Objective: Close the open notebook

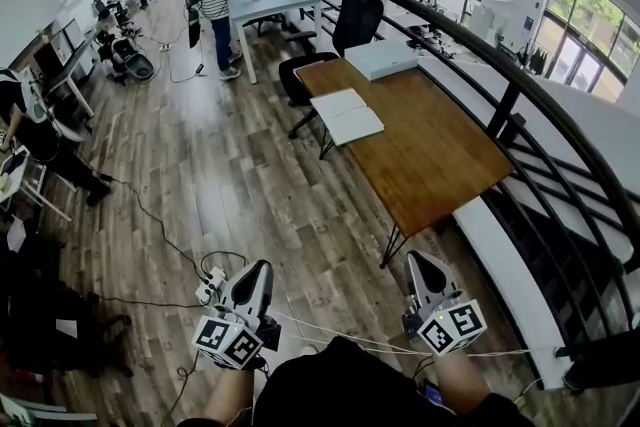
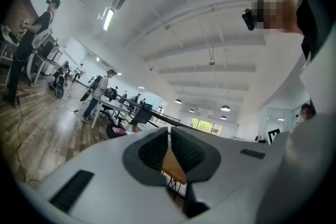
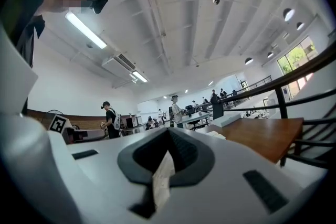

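Observation:
The open notebook [image 1: 346, 115] lies flat with white pages up near the left edge of a brown wooden table [image 1: 430, 155]. In the right gripper view the notebook [image 3: 215, 134] is a thin pale shape on the table [image 3: 262, 136], far ahead. My left gripper [image 1: 262, 267] and right gripper [image 1: 415, 260] are held low by my body over the wooden floor, well short of the table. Both are shut with nothing held. In their own views the left gripper [image 2: 169, 131] and right gripper [image 3: 168, 131] show jaws pressed together, pointing level.
A white flat box [image 1: 381, 58] lies at the table's far end, with a black office chair [image 1: 352, 15] beyond it. A dark railing [image 1: 520, 95] runs along the table's right side. Cables [image 1: 170, 245] trail over the floor. People stand at desks [image 1: 270, 0] further back.

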A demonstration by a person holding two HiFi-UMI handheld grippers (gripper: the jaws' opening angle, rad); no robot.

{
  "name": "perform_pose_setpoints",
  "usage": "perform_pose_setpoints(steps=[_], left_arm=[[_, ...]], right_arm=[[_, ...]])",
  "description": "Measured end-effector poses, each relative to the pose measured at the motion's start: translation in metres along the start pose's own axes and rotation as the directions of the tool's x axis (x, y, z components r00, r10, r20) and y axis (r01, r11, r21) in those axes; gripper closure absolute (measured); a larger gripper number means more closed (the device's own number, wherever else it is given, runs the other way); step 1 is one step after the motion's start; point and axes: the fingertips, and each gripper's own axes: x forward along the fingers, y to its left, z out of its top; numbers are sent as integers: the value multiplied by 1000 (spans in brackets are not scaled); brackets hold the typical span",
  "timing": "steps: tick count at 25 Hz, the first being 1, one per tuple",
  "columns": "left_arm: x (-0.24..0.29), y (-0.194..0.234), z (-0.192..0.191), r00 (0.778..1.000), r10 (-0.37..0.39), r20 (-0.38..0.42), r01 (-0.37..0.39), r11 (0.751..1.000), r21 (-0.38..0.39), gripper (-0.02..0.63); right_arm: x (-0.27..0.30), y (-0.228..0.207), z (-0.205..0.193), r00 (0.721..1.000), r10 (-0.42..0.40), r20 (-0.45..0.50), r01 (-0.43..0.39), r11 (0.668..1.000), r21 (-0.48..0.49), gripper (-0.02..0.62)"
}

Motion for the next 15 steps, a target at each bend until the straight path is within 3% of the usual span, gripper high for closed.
perform_pose_setpoints(steps=[2,3,4,5,6,7,10,15], left_arm=[[2,-5,-2,1000,2,-2,-2,1000,10,580],[3,-9,-3,1000,4,0,-4,1000,15,580],[5,-13,-3,1000,6,4,-6,1000,19,577],[6,-16,-4,1000,11,5,-11,1000,21,513],[8,-20,-5,1000,20,4,-20,1000,21,362],[8,-22,-7,999,33,1,-33,999,21,318],[6,-28,-13,998,69,-14,-68,997,30,304],[5,-37,-22,995,95,-30,-94,994,56,301]], right_arm=[[-6,-1,5,999,9,32,-10,1000,1,598],[-8,-1,9,998,26,53,-26,1000,4,559],[-11,0,12,996,48,70,-48,999,10,449],[-14,1,15,994,68,82,-70,997,18,358],[-17,1,17,993,82,90,-85,996,26,302],[-20,0,18,991,88,97,-92,995,31,257],[-28,-5,18,991,83,103,-88,995,40,192],[-32,-15,13,992,93,83,-97,994,44,160]])
